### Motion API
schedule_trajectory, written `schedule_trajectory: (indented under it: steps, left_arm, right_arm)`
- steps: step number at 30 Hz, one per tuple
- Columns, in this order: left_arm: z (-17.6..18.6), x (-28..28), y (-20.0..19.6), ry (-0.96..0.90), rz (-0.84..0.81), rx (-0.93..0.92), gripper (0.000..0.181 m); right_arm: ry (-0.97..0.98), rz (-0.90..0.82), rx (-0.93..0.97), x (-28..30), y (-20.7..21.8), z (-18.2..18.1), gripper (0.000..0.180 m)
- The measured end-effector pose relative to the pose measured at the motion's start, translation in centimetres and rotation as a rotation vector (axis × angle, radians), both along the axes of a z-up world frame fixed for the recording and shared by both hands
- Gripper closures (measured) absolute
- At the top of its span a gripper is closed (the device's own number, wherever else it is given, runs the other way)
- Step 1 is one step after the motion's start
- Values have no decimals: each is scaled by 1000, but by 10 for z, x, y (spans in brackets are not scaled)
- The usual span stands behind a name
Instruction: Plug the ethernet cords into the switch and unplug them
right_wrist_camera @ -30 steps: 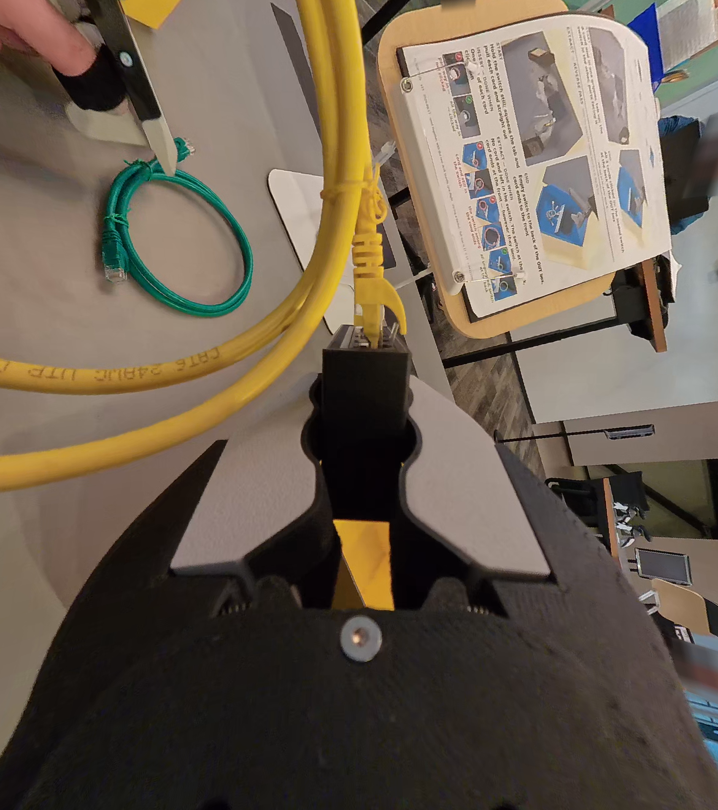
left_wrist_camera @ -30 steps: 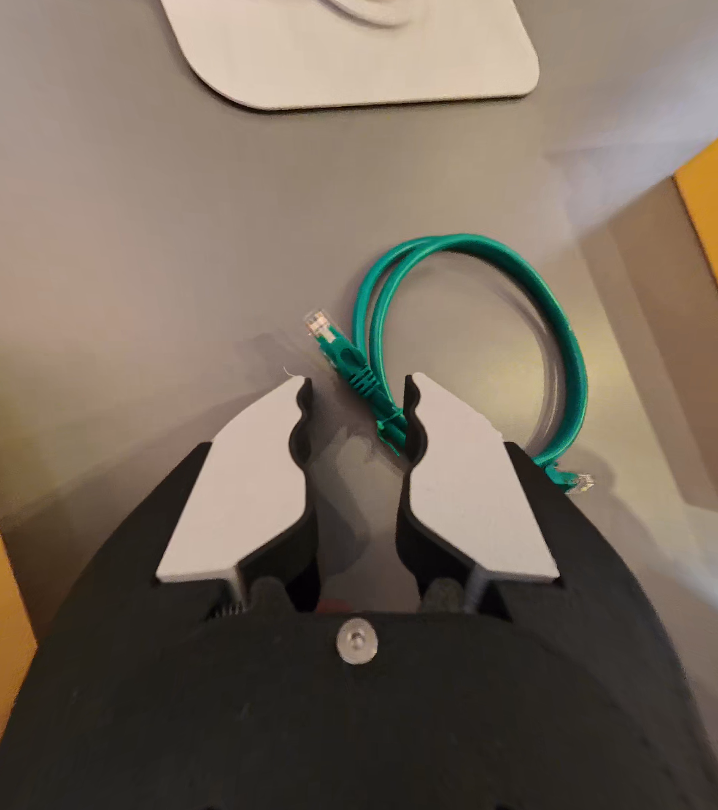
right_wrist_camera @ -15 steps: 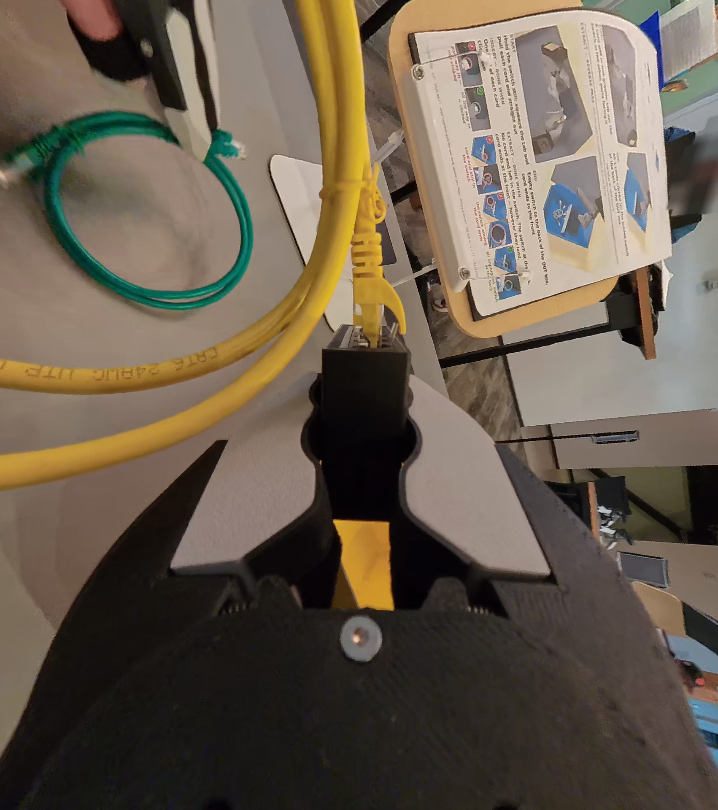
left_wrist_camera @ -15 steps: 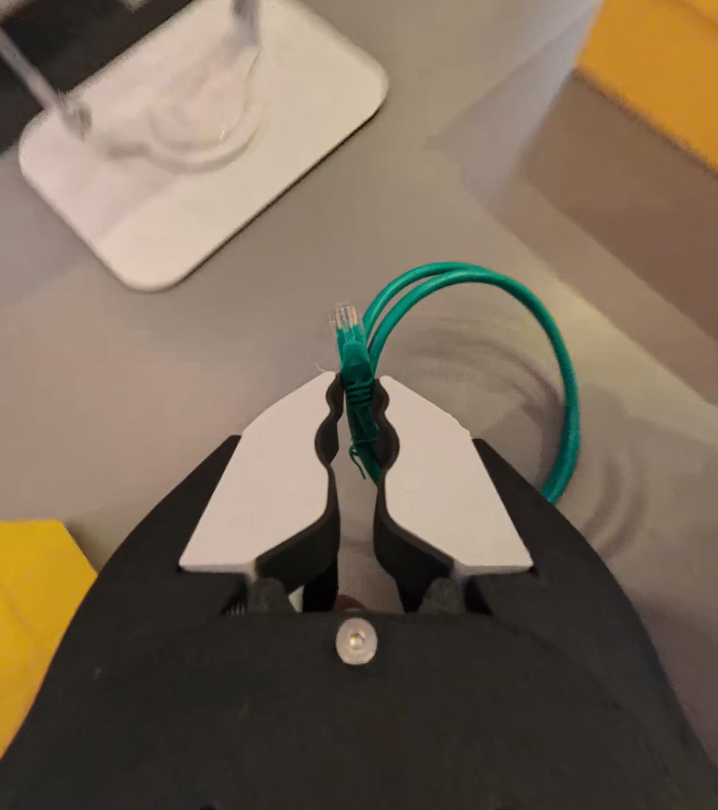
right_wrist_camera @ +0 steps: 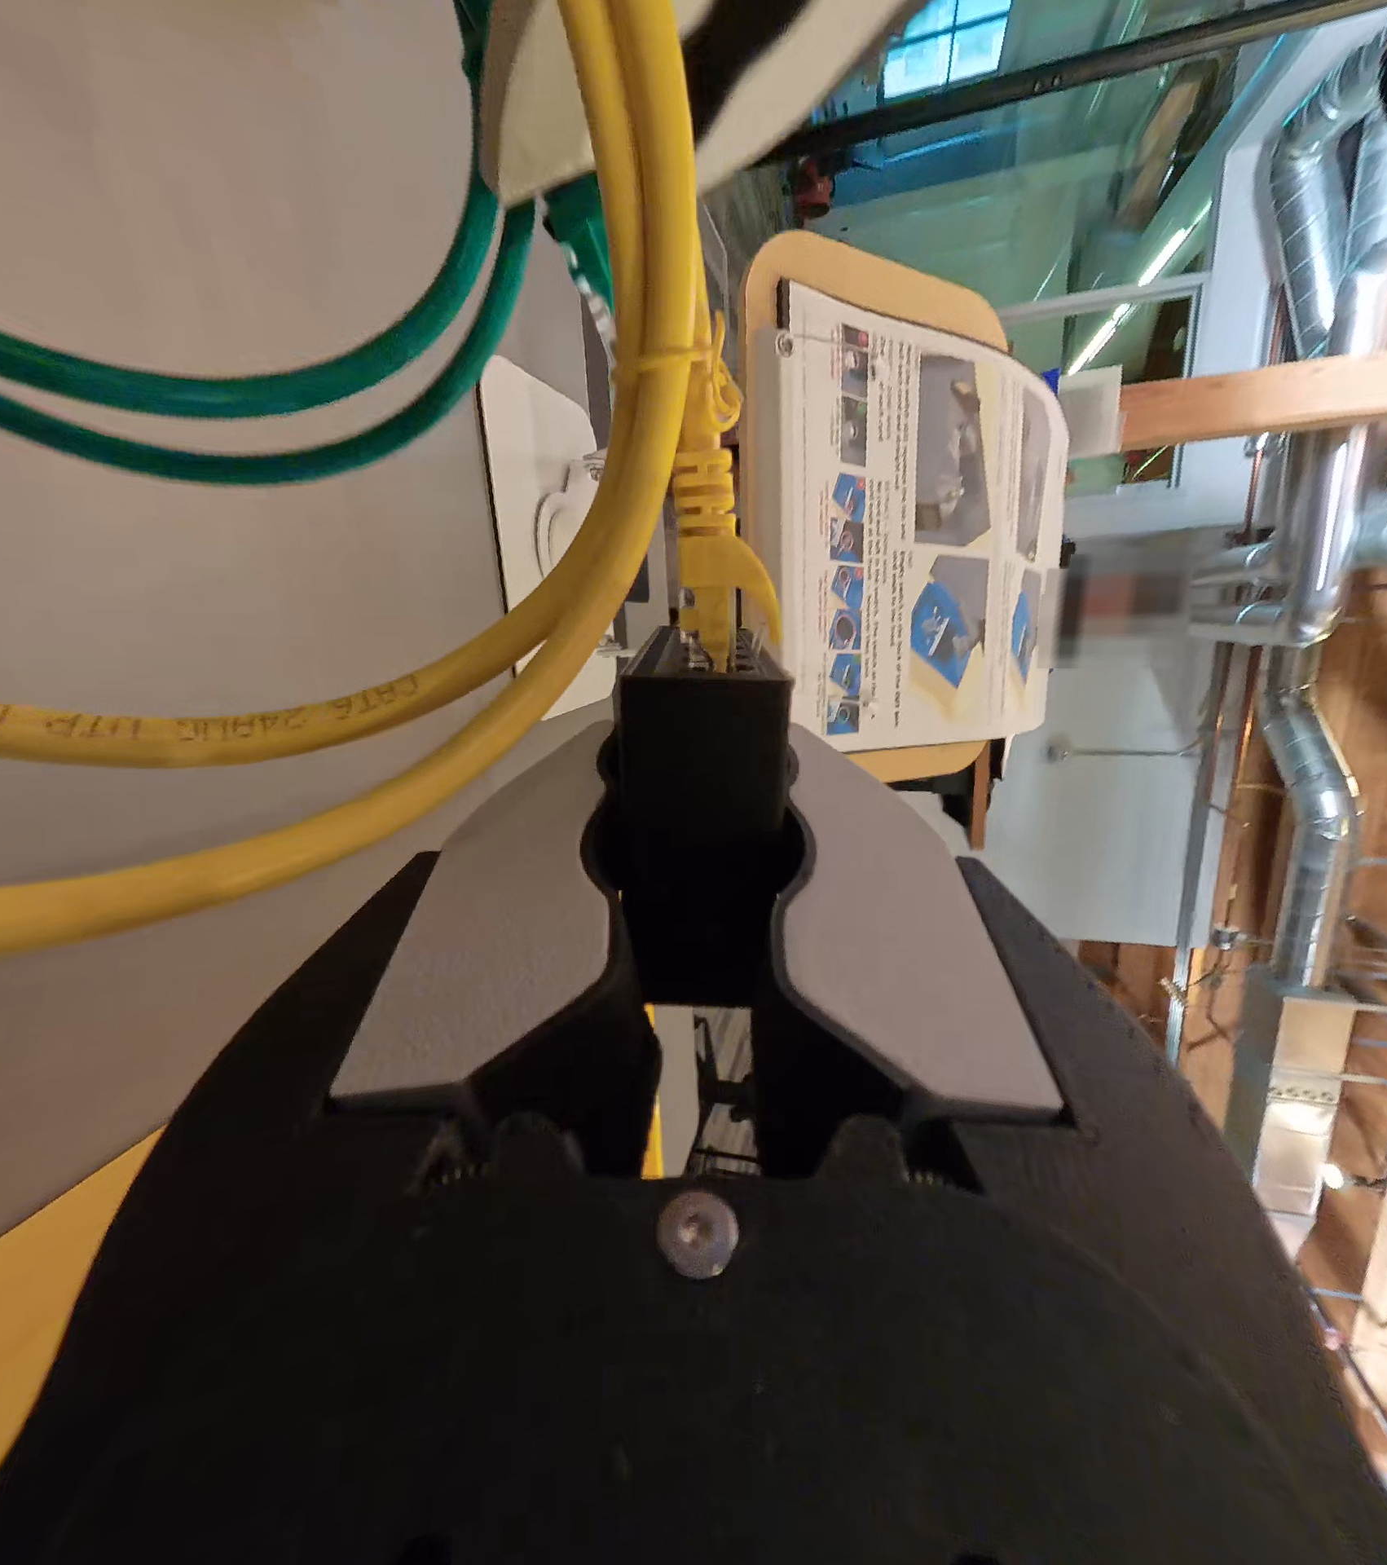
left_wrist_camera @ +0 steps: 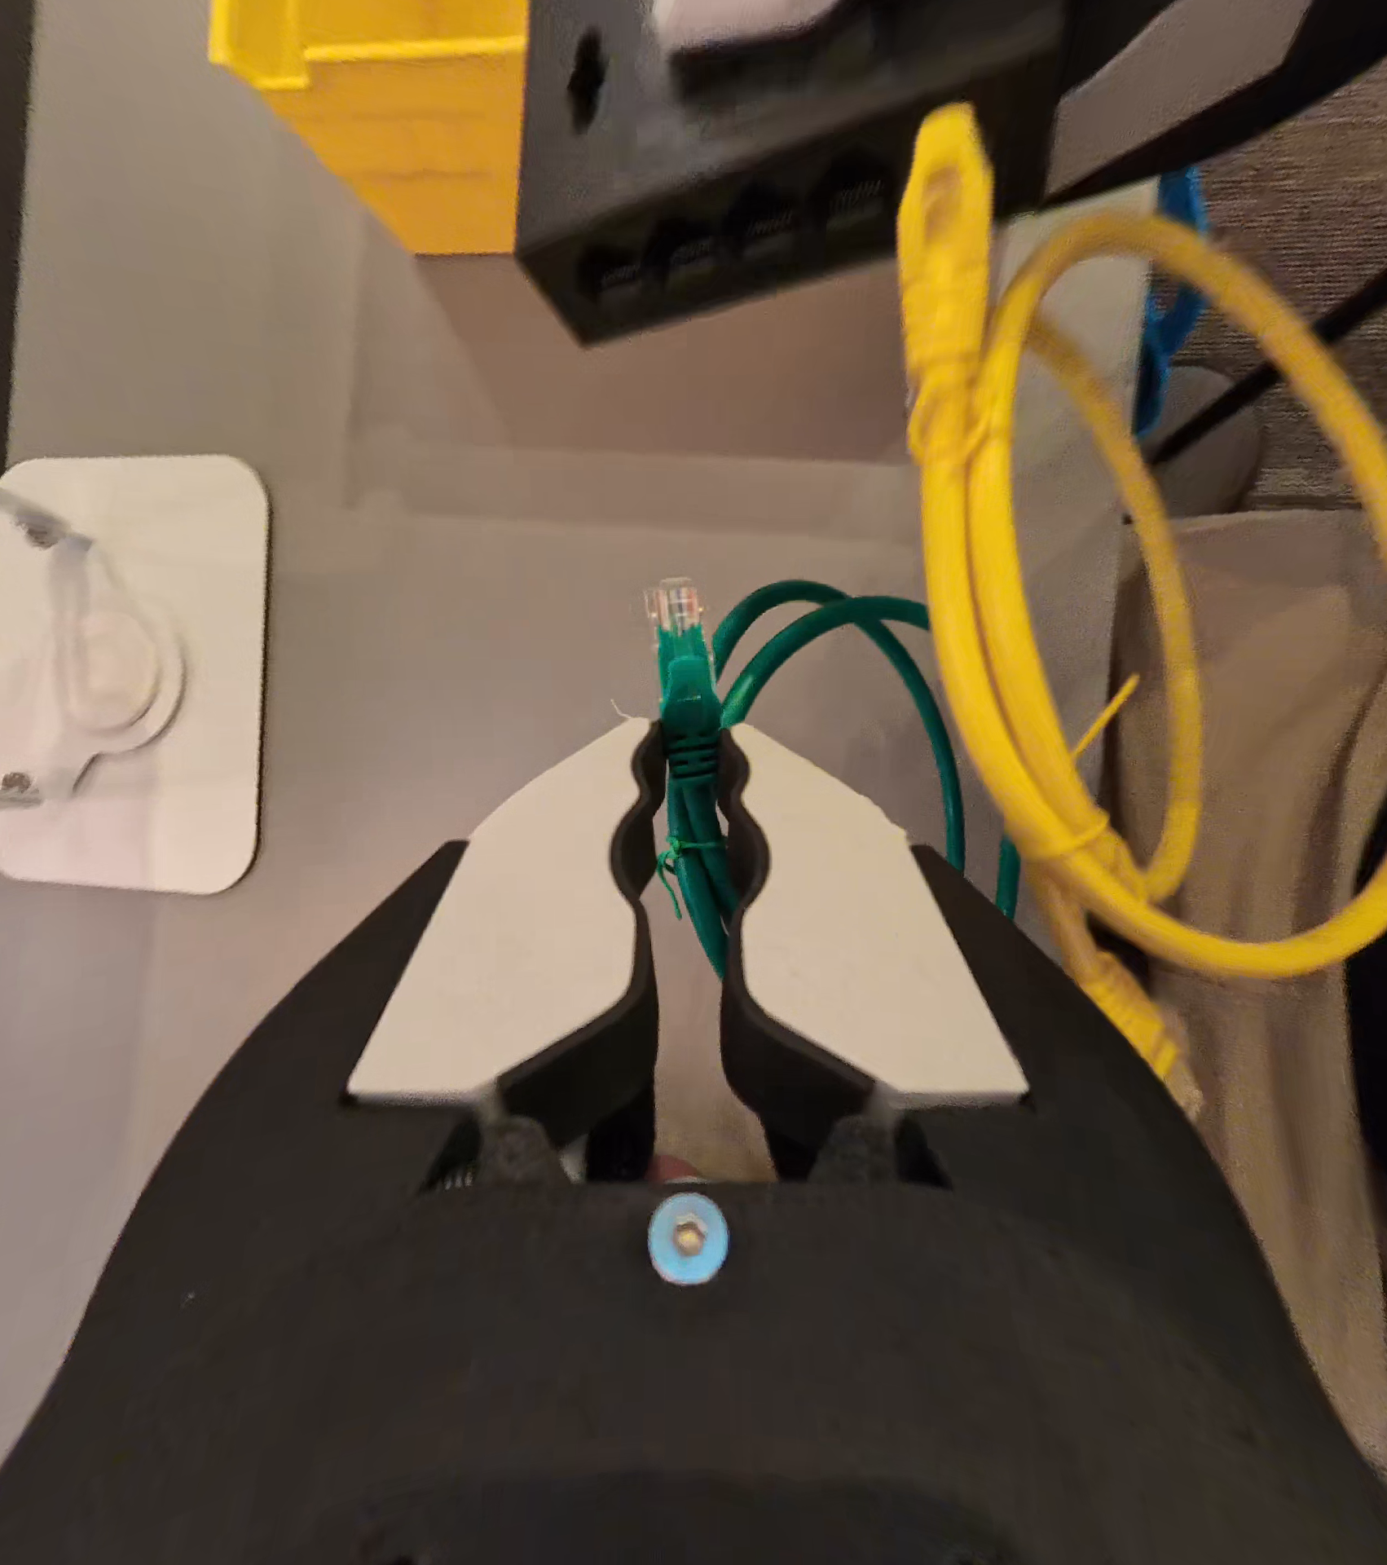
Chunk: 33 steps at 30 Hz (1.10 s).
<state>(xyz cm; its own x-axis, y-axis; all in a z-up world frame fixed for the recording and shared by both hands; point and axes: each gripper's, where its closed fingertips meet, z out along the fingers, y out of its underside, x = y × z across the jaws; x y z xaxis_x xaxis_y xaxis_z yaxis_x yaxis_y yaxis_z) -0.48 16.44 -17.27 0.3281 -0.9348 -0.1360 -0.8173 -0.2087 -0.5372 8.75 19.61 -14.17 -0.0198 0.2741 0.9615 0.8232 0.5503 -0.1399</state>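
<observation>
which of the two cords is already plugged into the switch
The yellow ethernet cord: its plug sits in the black switch. The green cord is pinched in the left gripper, unplugged.

— Carrying everything? 
— Grey worktop [left_wrist_camera: 453,474], smooth and matte. 
— Lying on it? 
— White stand base [left_wrist_camera: 165,644], rounded at the corners. Beyond that base, toward the far edge: yellow bin [left_wrist_camera: 411,110], also resting there.

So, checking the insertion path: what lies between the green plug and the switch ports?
Nothing: left wrist view shows only open air from green plug to switch.
</observation>
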Motion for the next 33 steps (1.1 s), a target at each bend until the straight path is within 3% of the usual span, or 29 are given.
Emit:
schedule_trajectory:
  steps: [9,22,33]
  left_arm:
    - [10,32,-20,20,-174,-164,170]
    - [14,35,-22,-47,-113,-339,170]
    - [17,39,-12,9,-117,-227,171]
  right_arm:
    - [-72,77,70,-21,-13,-2,152]
    - [-102,91,132,-25,-18,0,152]
    - [-117,136,139,-33,-25,5,152]
